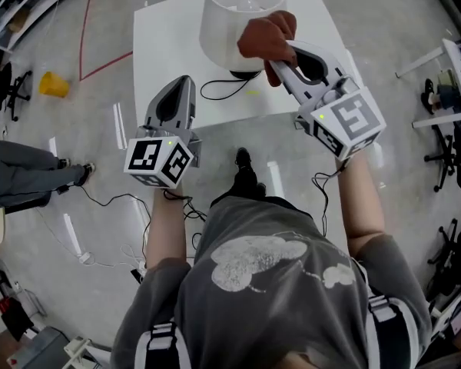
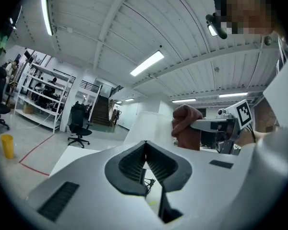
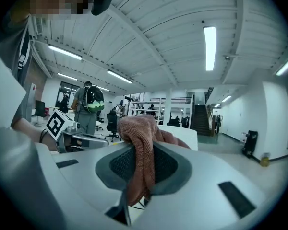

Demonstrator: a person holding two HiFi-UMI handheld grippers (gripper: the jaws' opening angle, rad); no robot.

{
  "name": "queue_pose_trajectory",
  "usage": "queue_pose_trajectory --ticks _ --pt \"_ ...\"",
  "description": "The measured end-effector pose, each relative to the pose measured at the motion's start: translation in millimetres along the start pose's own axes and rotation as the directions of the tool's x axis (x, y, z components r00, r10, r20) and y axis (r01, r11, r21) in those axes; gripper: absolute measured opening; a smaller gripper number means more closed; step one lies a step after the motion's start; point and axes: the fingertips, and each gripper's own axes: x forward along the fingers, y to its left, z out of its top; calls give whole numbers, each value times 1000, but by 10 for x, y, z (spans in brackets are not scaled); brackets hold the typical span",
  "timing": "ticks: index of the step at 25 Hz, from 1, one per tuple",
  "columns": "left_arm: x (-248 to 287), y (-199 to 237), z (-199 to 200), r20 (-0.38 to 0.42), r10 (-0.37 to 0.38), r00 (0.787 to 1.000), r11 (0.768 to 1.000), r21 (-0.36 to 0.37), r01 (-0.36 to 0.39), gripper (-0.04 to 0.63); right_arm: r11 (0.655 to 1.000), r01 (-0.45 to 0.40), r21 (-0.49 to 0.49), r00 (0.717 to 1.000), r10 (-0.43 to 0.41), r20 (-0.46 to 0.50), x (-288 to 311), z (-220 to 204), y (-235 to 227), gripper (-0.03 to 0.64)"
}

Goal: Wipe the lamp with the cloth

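A lamp with a white shade (image 1: 230, 21) and a black base (image 1: 244, 74) stands on the white table (image 1: 169, 44); its black cord (image 1: 219, 91) loops in front. My right gripper (image 1: 280, 56) is shut on a reddish-brown cloth (image 1: 265, 37), and the cloth lies against the shade's right side. In the right gripper view the cloth (image 3: 141, 147) hangs down between the jaws, with the shade (image 3: 182, 133) just behind. My left gripper (image 1: 180, 83) is shut and holds nothing, over the table's front edge, left of the lamp. From the left gripper view, the shade (image 2: 149, 126) and cloth (image 2: 186, 126) are ahead.
A yellow object (image 1: 54, 85) lies on the floor to the left. A seated person's legs (image 1: 23, 175) are at far left, and cables (image 1: 115, 202) trail over the floor. Office chairs and desks (image 1: 446, 152) crowd the right side.
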Motion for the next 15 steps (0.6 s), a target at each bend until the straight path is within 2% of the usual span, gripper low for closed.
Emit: queue_pose_trajectory --ticks 7,15 --pt "-336 -227 -10 -17 -5 1000 1000 18 6 8 996 -54 78 997 59 -57 -98 -291 450 58" --pt "-294 -221 104 -5 -45 999 998 42 45 8 996 21 92 1000 -20 -10 -67 -67 421 58"
